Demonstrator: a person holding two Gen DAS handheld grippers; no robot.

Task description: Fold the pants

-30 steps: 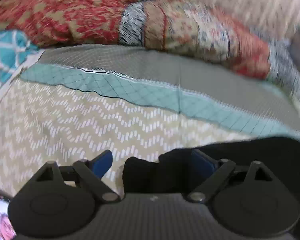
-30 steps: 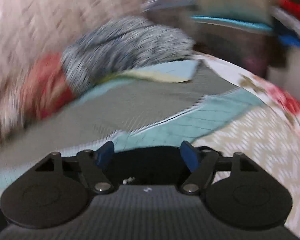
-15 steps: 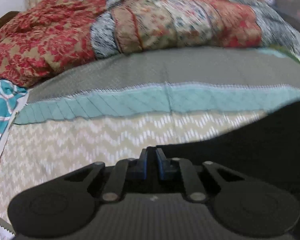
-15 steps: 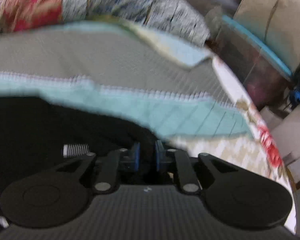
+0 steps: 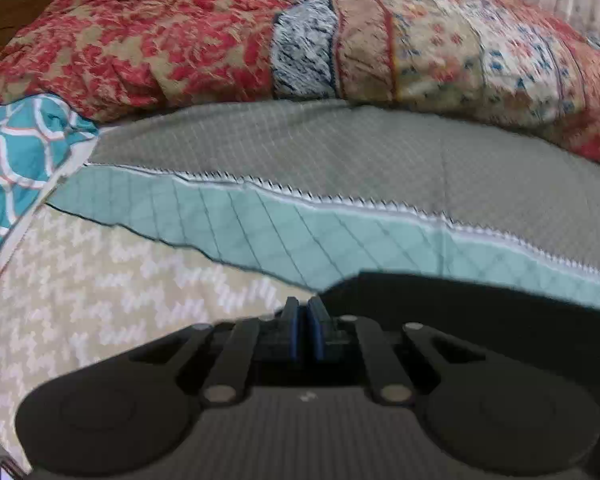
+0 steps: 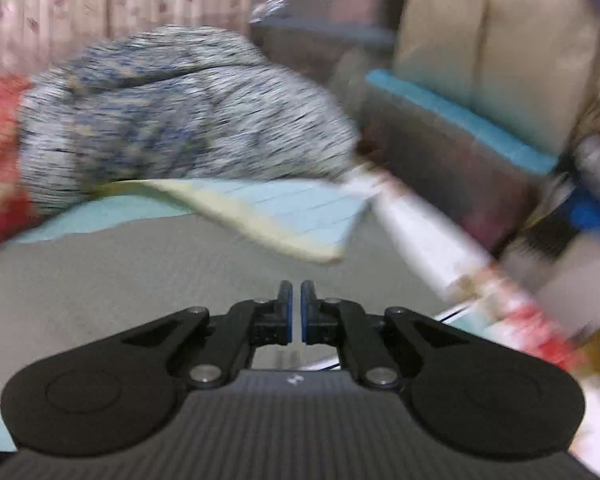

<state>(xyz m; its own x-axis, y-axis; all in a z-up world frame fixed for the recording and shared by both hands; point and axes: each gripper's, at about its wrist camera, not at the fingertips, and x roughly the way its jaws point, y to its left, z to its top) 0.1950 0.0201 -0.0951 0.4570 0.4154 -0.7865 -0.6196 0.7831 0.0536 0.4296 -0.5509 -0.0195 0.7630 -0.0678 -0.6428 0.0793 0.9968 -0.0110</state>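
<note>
The black pants (image 5: 480, 312) lie on the quilted bedspread at the lower right of the left wrist view. My left gripper (image 5: 303, 322) has its blue-padded jaws shut at the pants' near edge, with dark cloth behind and beside them; whether cloth is pinched I cannot tell. My right gripper (image 6: 296, 312) has its jaws nearly together with a thin gap and grey bedspread (image 6: 140, 272) showing beyond. No black cloth shows between its pads. The pants are out of the right wrist view.
A rumpled red, cream and blue patchwork quilt (image 5: 300, 40) lies along the far side of the bed. The bedspread has grey, teal (image 5: 260, 232) and beige chevron bands. In the blurred right wrist view a folded-back bedspread corner (image 6: 292, 212), the bed edge and boxes (image 6: 480, 80) stand to the right.
Both grippers went from open to shut over the last second. The left has swung along the pants' edge. The right has lifted and turned; the black cloth has left its view.
</note>
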